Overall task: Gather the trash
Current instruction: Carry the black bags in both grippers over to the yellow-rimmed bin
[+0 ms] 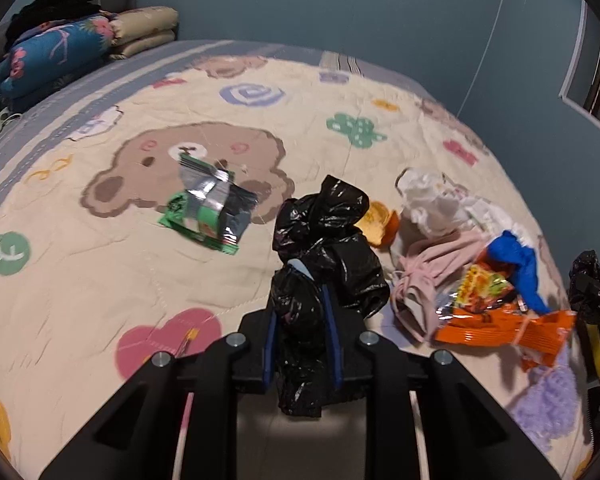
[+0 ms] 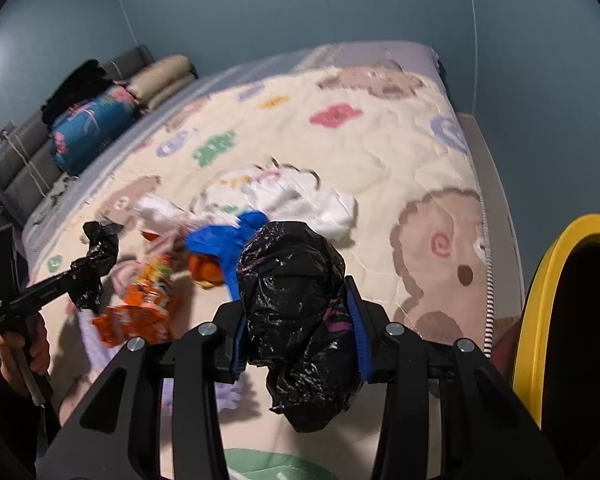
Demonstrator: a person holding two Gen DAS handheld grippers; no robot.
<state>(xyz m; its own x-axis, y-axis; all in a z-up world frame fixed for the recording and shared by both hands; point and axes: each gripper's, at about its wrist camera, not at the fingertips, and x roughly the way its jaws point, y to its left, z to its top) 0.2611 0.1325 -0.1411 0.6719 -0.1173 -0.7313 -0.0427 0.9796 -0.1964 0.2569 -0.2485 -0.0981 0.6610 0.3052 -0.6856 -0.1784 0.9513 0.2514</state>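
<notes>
Black bag plastic [image 1: 300, 340] sits clamped in the left tool [image 1: 302, 316]; the right tool [image 2: 296, 320] pinches another bunch of bag [image 2: 300, 300]. Likely step: spreading the bag open over the bed [image 1: 80, 280]. Next, pull the tools apart. At 11 o'clock, the left view alone shows a green wrapper [image 1: 208, 208]; at 3 o'clock, only the right shows a yellow bin [image 2: 540, 300]. Both show the orange wrapper [image 1: 496, 312].

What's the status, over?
Left gripper and right gripper each clamp black bag plastic. Wrappers, peel uncollected. Nothing blocking.
</notes>
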